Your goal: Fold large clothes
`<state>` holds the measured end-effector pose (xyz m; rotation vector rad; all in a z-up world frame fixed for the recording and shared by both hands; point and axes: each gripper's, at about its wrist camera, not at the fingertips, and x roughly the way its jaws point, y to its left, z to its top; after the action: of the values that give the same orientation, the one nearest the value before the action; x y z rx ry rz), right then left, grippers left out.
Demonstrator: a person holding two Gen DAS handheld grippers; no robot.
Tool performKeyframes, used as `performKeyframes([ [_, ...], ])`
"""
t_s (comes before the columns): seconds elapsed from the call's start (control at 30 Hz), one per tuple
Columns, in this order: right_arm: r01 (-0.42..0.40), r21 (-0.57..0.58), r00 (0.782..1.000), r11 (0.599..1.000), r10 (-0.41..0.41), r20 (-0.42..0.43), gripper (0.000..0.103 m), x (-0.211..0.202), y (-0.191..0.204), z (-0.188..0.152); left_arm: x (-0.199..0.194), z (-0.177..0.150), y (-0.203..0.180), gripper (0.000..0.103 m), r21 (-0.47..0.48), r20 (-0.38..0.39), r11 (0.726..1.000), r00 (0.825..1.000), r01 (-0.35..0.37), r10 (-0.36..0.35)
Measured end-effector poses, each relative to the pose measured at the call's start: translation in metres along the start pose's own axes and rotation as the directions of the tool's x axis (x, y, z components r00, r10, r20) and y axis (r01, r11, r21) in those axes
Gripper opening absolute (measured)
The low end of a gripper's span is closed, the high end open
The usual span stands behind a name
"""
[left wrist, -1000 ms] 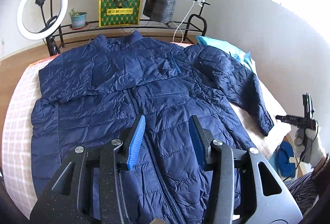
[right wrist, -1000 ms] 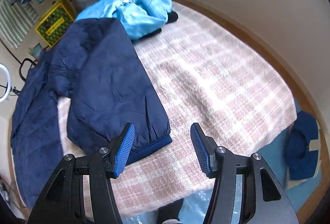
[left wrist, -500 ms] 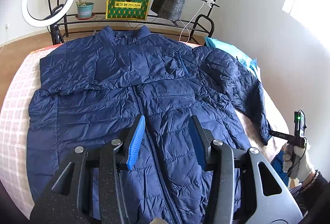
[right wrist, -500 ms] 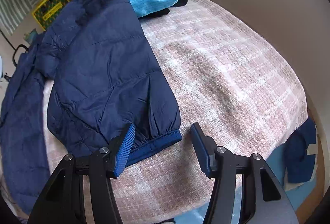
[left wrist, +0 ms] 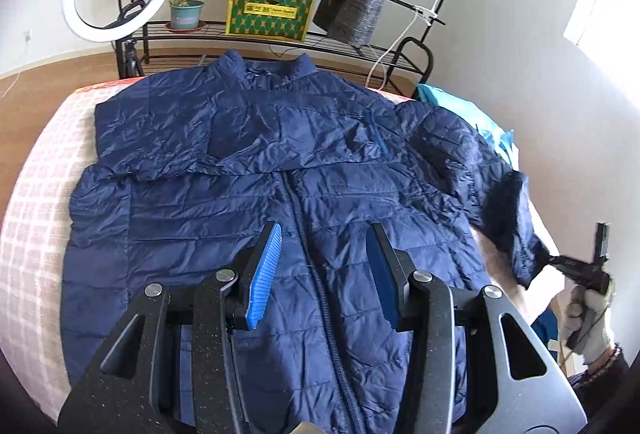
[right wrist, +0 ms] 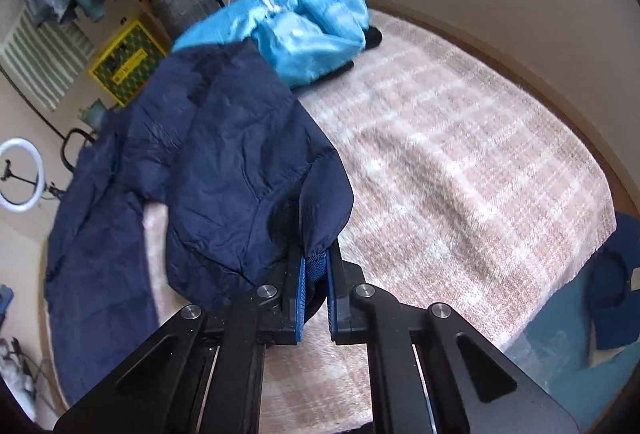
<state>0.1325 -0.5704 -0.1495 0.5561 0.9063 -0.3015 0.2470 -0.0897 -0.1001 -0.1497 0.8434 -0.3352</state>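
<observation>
The navy puffer jacket (left wrist: 280, 202) lies spread face up on the plaid bed (right wrist: 460, 162), light, puffy and likely slippery, best held at hems, so the right gripper (right wrist: 316, 274) pinches the sleeve cuff (right wrist: 316, 258) while the left gripper (left wrist: 324, 266) hovers with fingers spread
</observation>
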Motion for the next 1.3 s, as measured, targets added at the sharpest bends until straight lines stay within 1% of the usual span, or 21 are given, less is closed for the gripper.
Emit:
performKeyframes([
  [0.07, -0.054, 0.029, 0.998, 0.998, 0.053, 0.019, 0.007, -0.010, 0.002, 0.007, -0.002, 0.000, 0.002, 0.045, 0.000, 0.003, 1.000, 1.000, -0.019, 0.019],
  [0.17, -0.136, 0.049, 0.990, 0.990, 0.134, 0.045, 0.007, -0.024, 0.011, 0.021, -0.005, 0.000, 0.006, 0.045, 0.001, 0.010, 1.000, 1.000, -0.027, 0.027],
  [0.33, -0.236, -0.003, 0.967, 0.972, 0.235, 0.093, 0.007, -0.044, 0.053, 0.051, -0.013, 0.000, 0.012, 0.045, 0.013, 0.025, 0.999, 0.999, -0.042, 0.042],
  [0.4, -0.258, -0.029, 0.960, 0.966, 0.260, 0.108, 0.007, -0.050, 0.075, 0.063, -0.015, 0.001, 0.017, 0.045, 0.012, 0.024, 0.999, 0.998, -0.050, 0.050],
  [0.47, -0.263, -0.068, 0.955, 0.962, 0.270, 0.125, 0.007, -0.055, 0.101, 0.074, -0.017, 0.001, 0.023, 0.045, 0.002, 0.020, 0.999, 0.998, -0.053, 0.053],
  [0.53, -0.271, -0.106, 0.950, 0.957, 0.284, 0.128, 0.007, -0.055, 0.125, 0.083, -0.018, 0.002, 0.030, 0.045, -0.003, 0.016, 0.998, 0.998, -0.064, 0.065],
  [0.57, -0.276, -0.139, 0.947, 0.951, 0.294, 0.128, 0.007, -0.056, 0.143, 0.089, -0.019, 0.002, 0.034, 0.045, -0.005, 0.016, 0.997, 0.997, -0.075, 0.075],
  [0.7, -0.262, -0.241, 0.943, 0.934, 0.301, 0.140, 0.007, -0.054, 0.198, 0.100, -0.026, 0.003, 0.053, 0.046, -0.013, 0.018, 0.994, 0.994, -0.110, 0.110],
  [0.77, -0.271, -0.282, 0.940, 0.920, 0.316, 0.129, 0.007, -0.047, 0.228, 0.106, -0.030, 0.003, 0.062, 0.046, -0.011, 0.021, 0.991, 0.991, -0.133, 0.133],
  [0.83, -0.267, -0.315, 0.940, 0.911, 0.318, 0.122, 0.007, -0.039, 0.248, 0.108, -0.036, 0.003, 0.072, 0.046, -0.024, 0.025, 0.989, 0.988, -0.149, 0.149],
  [0.87, -0.266, -0.336, 0.941, 0.904, 0.320, 0.116, 0.007, -0.033, 0.265, 0.110, -0.040, 0.003, 0.078, 0.046, -0.042, 0.028, 0.988, 0.988, -0.150, 0.152],
  [0.97, -0.291, -0.367, 0.934, 0.883, 0.345, 0.089, 0.007, -0.013, 0.296, 0.114, -0.050, 0.004, 0.090, 0.046, -0.083, 0.035, 0.987, 0.989, -0.140, 0.143],
  [1.03, -0.306, -0.385, 0.933, 0.871, 0.356, 0.063, 0.007, 0.002, 0.322, 0.113, -0.055, 0.006, 0.097, 0.050, -0.088, 0.042, 0.985, 0.987, -0.149, 0.153],
  [1.07, -0.312, -0.400, 0.932, 0.862, 0.359, 0.047, 0.007, 0.010, 0.339, 0.112, -0.057, 0.006, 0.100, 0.053, -0.089, 0.045, 0.984, 0.986, -0.156, 0.161],
  [1.17, -0.334, -0.457, 0.928, 0.824, 0.373, -0.005, 0.007, 0.033, 0.390, 0.100, -0.065, 0.008, 0.109, 0.054, -0.074, 0.059, 0.979, 0.979, -0.191, 0.195],
  [1.23, -0.347, -0.496, 0.926, 0.796, 0.376, -0.042, 0.007, 0.048, 0.421, 0.086, -0.074, 0.008, 0.115, 0.054, -0.064, 0.089, 0.973, 0.970, -0.223, 0.228],
  [1.27, -0.353, -0.523, 0.925, 0.776, 0.374, -0.068, 0.007, 0.061, 0.444, 0.076, -0.078, 0.009, 0.117, 0.054, -0.066, 0.100, 0.970, 0.966, -0.233, 0.239],
  [1.3, -0.355, -0.542, 0.925, 0.762, 0.370, -0.085, 0.007, 0.069, 0.458, 0.068, -0.082, 0.008, 0.122, 0.054, -0.075, 0.110, 0.969, 0.964, -0.237, 0.244],
])
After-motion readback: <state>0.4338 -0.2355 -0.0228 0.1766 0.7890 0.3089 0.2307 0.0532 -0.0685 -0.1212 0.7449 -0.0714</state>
